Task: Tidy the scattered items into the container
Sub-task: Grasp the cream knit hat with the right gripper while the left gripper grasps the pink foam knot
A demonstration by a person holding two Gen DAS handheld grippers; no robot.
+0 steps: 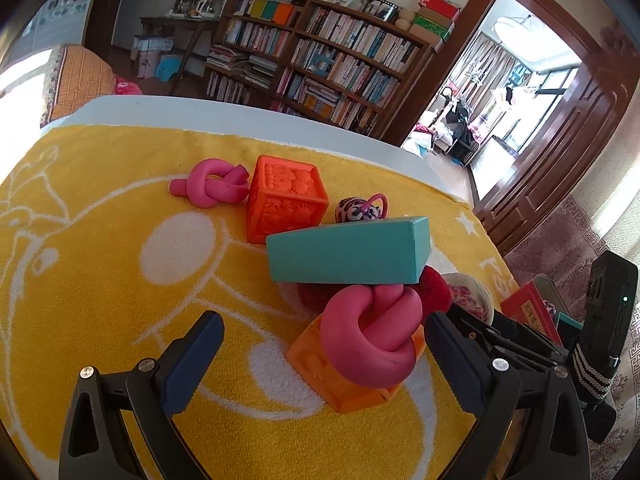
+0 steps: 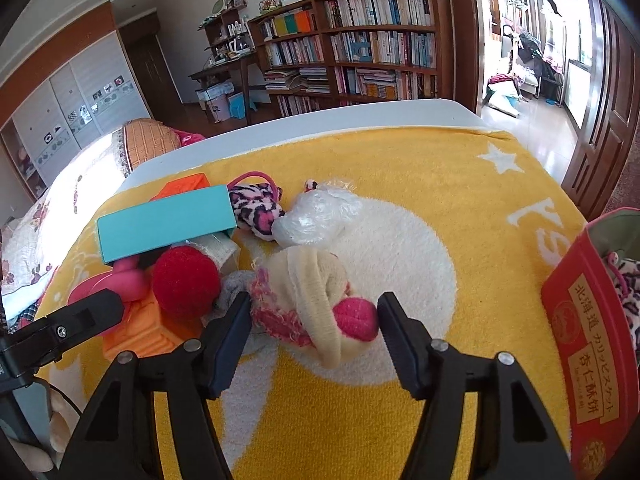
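My right gripper [image 2: 314, 304] is shut on a rolled cream and pink sock bundle [image 2: 312, 300] that lies on the yellow towel [image 2: 400, 168]; both pads touch its sides. My left gripper [image 1: 324, 320] is open. Between its fingers a pink knotted rope toy [image 1: 372, 336] rests on an orange embossed cube [image 1: 344, 376], and the pads are clear of both. A teal box [image 1: 348, 256] leans across a red pompom ball [image 1: 436, 288] just behind. The red tin container [image 2: 580, 340] stands at the right, with a leopard-print item [image 2: 628, 280] inside.
Farther back lie a second pink knot [image 1: 212, 186], a second orange cube [image 1: 284, 200], a pink leopard-print toy [image 2: 256, 208] and a crumpled clear plastic bag [image 2: 316, 216]. The towel covers a white table [image 1: 240, 116]. A bookcase [image 1: 320, 52] and an open doorway stand beyond.
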